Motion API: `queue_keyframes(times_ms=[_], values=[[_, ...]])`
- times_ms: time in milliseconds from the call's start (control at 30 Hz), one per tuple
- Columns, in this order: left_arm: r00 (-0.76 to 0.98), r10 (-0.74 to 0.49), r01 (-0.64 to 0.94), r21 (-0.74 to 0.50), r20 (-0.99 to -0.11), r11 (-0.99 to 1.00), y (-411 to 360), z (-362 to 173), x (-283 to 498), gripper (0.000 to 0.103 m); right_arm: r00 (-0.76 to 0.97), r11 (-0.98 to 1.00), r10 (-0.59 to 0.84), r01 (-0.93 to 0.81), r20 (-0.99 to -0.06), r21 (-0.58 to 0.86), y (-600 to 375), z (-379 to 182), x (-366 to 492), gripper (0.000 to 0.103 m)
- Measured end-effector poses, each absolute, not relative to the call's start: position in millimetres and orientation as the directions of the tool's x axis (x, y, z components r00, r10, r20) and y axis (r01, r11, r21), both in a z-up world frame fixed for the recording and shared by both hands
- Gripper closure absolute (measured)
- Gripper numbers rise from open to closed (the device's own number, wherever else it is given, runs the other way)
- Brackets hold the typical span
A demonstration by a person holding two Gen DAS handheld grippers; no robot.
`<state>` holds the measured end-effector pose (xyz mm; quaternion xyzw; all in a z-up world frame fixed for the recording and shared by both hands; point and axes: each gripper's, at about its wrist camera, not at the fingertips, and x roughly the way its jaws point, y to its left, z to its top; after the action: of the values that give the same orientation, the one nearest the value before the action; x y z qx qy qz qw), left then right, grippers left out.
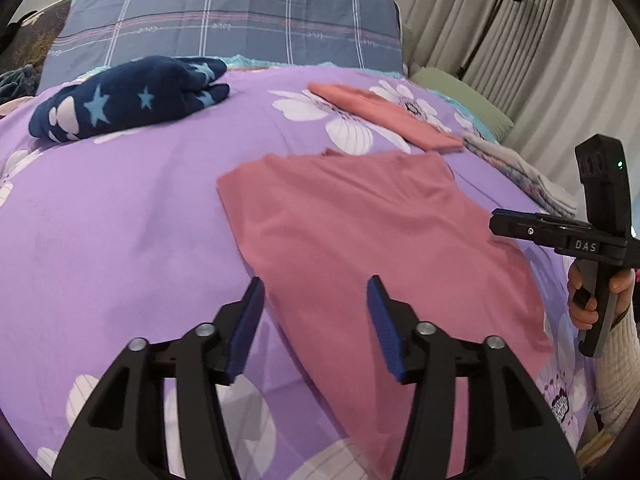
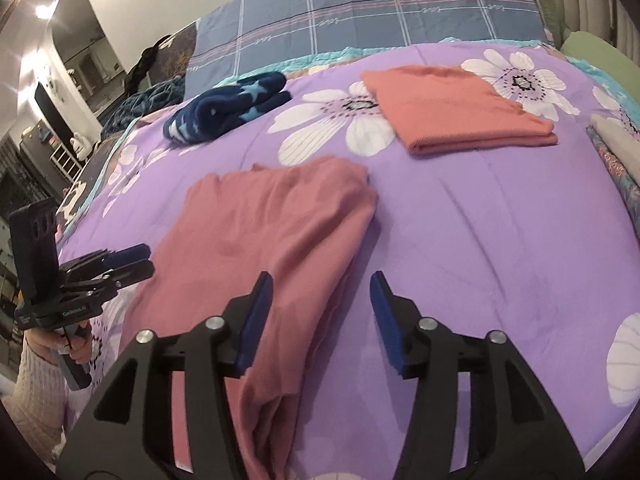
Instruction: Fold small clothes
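Note:
A dusty-pink garment [image 1: 360, 240] lies flat, partly folded, on the purple flowered bedspread [image 1: 140, 208]; it also shows in the right wrist view [image 2: 272, 232]. My left gripper [image 1: 316, 300] is open and empty, hovering over the garment's near left edge. My right gripper [image 2: 322, 300] is open and empty above the garment's right edge. The right gripper shows side-on in the left wrist view [image 1: 496, 226], and the left gripper in the right wrist view [image 2: 148, 258]. A folded salmon cloth [image 2: 460, 108] lies further back, also in the left wrist view [image 1: 384, 114].
A crumpled navy garment with stars [image 1: 128, 96] lies at the back left, also in the right wrist view [image 2: 228, 108]. A blue plaid pillow [image 1: 232, 20] is behind. More folded fabric [image 2: 616, 148] sits at the right edge. Curtains [image 1: 520, 40] hang at the right.

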<state>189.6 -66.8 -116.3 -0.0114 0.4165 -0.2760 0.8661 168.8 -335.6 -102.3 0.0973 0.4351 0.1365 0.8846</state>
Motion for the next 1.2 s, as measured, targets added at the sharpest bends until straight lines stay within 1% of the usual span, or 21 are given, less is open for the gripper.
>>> queue_keyframes(times_ms=[133,233,333,400,733,1033,1100,1133,1167,1200], values=[[0.49,-0.48,0.476,-0.238,-0.728,0.847,-71,-121,186,0.046,0.555,0.932,0.358,-0.162,-0.751,0.325,-335,-106,164,0.041],[0.482,-0.485,0.471,-0.251,-0.73,0.846,-69,-123,188,0.045,0.525,0.915,0.395,-0.149,-0.754,0.376,-340,-113,166,0.04],[0.473,-0.486,0.46,-0.264,-0.735,0.848,-69,-127,192,0.041,0.5,0.897,0.427,-0.132,-0.753,0.421,-346,-120,170,0.04],[0.465,-0.493,0.46,-0.275,-0.735,0.844,-69,-129,193,0.041,0.492,0.888,0.444,-0.13,-0.749,0.441,-347,-123,172,0.04],[0.432,-0.529,0.462,-0.325,-0.73,0.825,-72,-137,208,0.035,0.472,0.878,0.468,-0.158,-0.747,0.451,-335,-130,197,0.037],[0.395,-0.581,0.463,-0.392,-0.711,0.795,-75,-142,230,0.035,0.477,0.873,0.476,-0.158,-0.739,0.461,-331,-133,219,0.037],[0.39,-0.588,0.462,-0.402,-0.708,0.79,-79,-142,235,0.045,0.481,0.883,0.462,-0.166,-0.745,0.44,-326,-133,223,0.037],[0.385,-0.593,0.467,-0.405,-0.707,0.786,-81,-141,236,0.053,0.483,0.89,0.451,-0.175,-0.751,0.422,-323,-132,225,0.038],[0.386,-0.594,0.47,-0.404,-0.706,0.785,-83,-141,236,0.06,0.486,0.898,0.437,-0.184,-0.757,0.4,-320,-131,225,0.041],[0.391,-0.592,0.475,-0.396,-0.705,0.786,-84,-140,235,0.063,0.492,0.908,0.418,-0.195,-0.764,0.371,-316,-130,225,0.051]])
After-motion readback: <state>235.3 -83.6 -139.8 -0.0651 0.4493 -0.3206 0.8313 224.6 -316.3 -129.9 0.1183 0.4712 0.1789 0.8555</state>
